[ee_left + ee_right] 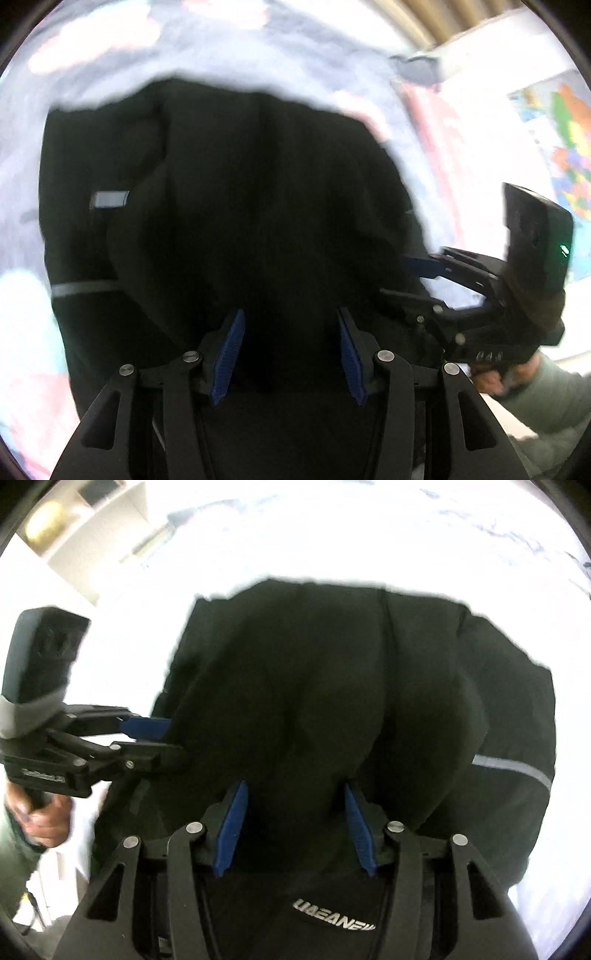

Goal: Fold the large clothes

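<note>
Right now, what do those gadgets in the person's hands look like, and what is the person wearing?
Each is a black frame of linked bars with silver rivets, ending in two ribbed blue fingers: the left gripper and the right gripper. A dark camera block with a small green light tops the right one. The sleeves are pale green.

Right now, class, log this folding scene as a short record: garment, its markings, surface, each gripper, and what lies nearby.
garment: black jacket, bunched, lying on the bed
markings: grey reflective stripe on a sleeve; silver lettering near the camera
surface: pale patterned bedsheet
left gripper: jaws apart, black fabric between the blue pads, grip unclear
right gripper: jaws apart, fabric between them, grip unclear
nearby: colourful wall map; white shelf
</note>
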{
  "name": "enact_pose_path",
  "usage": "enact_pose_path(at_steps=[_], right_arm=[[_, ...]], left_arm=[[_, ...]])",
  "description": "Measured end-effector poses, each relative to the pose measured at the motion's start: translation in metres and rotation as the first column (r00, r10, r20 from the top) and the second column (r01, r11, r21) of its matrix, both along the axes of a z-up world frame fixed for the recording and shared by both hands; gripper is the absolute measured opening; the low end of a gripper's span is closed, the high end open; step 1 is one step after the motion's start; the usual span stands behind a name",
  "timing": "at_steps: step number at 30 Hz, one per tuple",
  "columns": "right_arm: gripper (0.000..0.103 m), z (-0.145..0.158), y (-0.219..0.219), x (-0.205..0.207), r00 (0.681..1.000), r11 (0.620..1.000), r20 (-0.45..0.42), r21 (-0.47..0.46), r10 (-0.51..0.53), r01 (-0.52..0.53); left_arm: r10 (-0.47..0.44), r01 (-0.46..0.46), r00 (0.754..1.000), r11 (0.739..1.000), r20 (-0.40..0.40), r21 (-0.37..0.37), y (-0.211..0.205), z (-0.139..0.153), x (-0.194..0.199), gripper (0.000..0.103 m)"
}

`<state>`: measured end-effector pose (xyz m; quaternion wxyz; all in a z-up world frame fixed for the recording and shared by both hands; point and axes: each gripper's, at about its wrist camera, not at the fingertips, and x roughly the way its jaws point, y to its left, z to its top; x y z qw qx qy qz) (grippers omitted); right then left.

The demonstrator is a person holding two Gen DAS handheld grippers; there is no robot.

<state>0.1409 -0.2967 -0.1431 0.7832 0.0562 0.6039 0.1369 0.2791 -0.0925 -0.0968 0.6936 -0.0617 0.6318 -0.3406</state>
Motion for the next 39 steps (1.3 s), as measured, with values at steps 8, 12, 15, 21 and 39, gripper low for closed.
enact_pose_path(at_steps=[8,12,15,21,39], right_arm=[[0.057,-0.011,-0.009,-0.014,0.996,0.998,-0.069,-0.032,-0.054,0.052],[0.062,0.029,-0.039,-0.064,0.991,0.991,-0.035,0.044,-0.126,0.127],[0.068,0.046,-0.064,-0.105,0.981,0.977,-0.024,0.082,-0.195,0.196],[0.068,0.041,-0.113,-0.169,0.939,0.936,-0.081,0.081,-0.336,0.342],[0.069,-0.026,-0.156,-0.293,0.819,0.857,-0.275,-0.036,-0.504,0.515]], left_arm=[[0.094,-0.094,0.995,0.995,-0.027,0.015,0.017,0.005,-0.017,0.051],[0.154,-0.154,0.988,0.988,0.008,-0.001,0.071,0.04,-0.047,0.051],[0.245,-0.245,0.969,0.97,-0.014,0.009,0.12,0.057,-0.074,0.056],[0.444,-0.442,0.892,0.896,-0.082,0.048,0.211,0.053,-0.139,0.057],[0.489,-0.467,0.839,0.872,-0.239,0.146,0.241,-0.047,-0.261,0.057]])
